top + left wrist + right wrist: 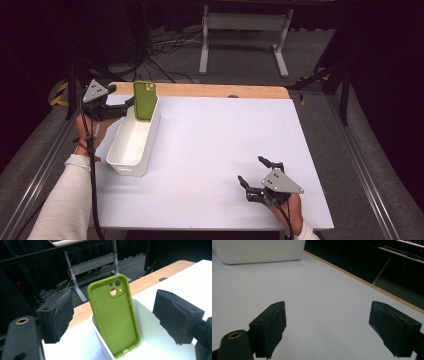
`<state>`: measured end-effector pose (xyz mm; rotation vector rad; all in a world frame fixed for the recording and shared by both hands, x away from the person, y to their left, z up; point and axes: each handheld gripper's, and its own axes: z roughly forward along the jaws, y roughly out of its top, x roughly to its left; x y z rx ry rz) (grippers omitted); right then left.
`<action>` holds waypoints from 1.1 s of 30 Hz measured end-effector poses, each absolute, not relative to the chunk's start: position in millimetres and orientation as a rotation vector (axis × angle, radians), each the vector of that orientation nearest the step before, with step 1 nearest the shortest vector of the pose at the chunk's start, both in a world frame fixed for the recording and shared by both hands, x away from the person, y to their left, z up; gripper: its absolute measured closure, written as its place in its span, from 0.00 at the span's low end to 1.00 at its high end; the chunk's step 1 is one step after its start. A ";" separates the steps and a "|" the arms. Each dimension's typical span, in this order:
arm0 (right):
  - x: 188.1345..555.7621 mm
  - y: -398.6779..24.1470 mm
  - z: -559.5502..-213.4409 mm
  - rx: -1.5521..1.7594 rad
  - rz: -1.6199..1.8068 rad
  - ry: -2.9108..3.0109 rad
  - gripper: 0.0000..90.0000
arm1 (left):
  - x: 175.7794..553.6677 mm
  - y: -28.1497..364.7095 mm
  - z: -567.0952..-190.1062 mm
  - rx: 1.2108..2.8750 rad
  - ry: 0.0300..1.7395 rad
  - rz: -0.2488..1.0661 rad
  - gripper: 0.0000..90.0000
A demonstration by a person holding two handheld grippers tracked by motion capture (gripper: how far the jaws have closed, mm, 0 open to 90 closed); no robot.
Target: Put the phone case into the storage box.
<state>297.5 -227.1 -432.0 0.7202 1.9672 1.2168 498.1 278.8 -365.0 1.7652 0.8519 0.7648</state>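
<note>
In the high view we see a green phone case (145,100) standing on end at the far end of a white bin (131,145), in the upper left of the frame. Its long axis runs nearly vertical, tilted slightly back so that its upper part leans on the bin's far wall, camera cut-outs uppermost. The bin itself lies lengthwise from the lower left toward the upper centre of the white table (210,150).

The left gripper (120,111) sits just to the left of the case, at the bin's upper-left corner, pointing rightward toward it. In the left gripper view we look straight along the jaws: the case (115,315) stands between and beyond the two black pads, its open inner face turned to the camera, and neither pad presses on it. We read this gripper as spread wide and holding nothing, the case resting free in the bin (147,340).

The right gripper (252,177) lies in the lower right of the high view, well apart from bin and case, its jaws parted over bare table. The right gripper view confirms the gap, with the bin's near end (259,251) at the upper left.

We judge the left hand by far the nearer. Any further handling of the case would turn on its upright axis, which calls for a level approach from the left.
</note>
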 end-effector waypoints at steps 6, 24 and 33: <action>297.2 -227.0 -431.8 0.718 1.223 1.968 0.17 | 489.3 278.2 -366.5 1.767 0.825 0.733 0.17; 296.2 -225.4 -431.7 0.714 1.219 1.973 0.15 | 459.5 276.1 -369.5 1.723 0.797 0.718 0.07; 295.0 -225.2 -431.1 0.711 1.219 1.970 0.15 | 442.4 275.4 -366.7 1.701 0.770 0.727 0.05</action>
